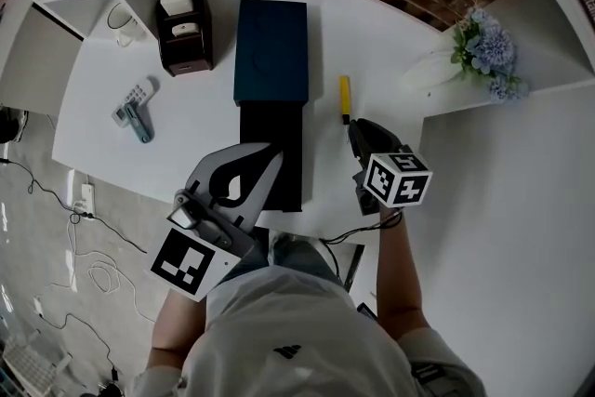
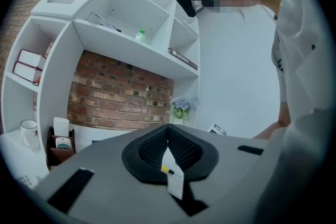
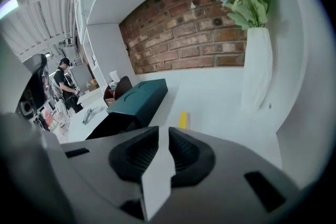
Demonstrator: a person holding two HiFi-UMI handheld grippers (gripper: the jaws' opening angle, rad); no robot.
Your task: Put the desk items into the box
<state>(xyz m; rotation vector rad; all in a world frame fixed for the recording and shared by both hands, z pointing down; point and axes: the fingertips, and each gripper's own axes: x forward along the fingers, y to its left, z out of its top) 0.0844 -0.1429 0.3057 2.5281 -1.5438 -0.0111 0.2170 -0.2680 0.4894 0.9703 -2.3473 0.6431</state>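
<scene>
A dark teal box (image 1: 271, 50) lies mid-desk, its open black part (image 1: 279, 165) toward me. A yellow pen (image 1: 345, 98) lies to the right of it. My right gripper (image 1: 356, 127) hovers just short of the pen's near end; in the right gripper view the pen (image 3: 183, 119) lies ahead of the jaws (image 3: 163, 131), which stand slightly apart with nothing between them. My left gripper (image 1: 272, 151) is over the black part with its tips together and holding nothing. In the left gripper view it (image 2: 168, 128) points level toward the brick wall.
A grey stapler (image 1: 136, 107) lies at the desk's left. A dark organiser (image 1: 184, 33) and a white mug (image 1: 121, 19) stand at the back left. A vase of blue flowers (image 1: 483, 46) stands at the back right. A person (image 3: 65, 86) stands far off.
</scene>
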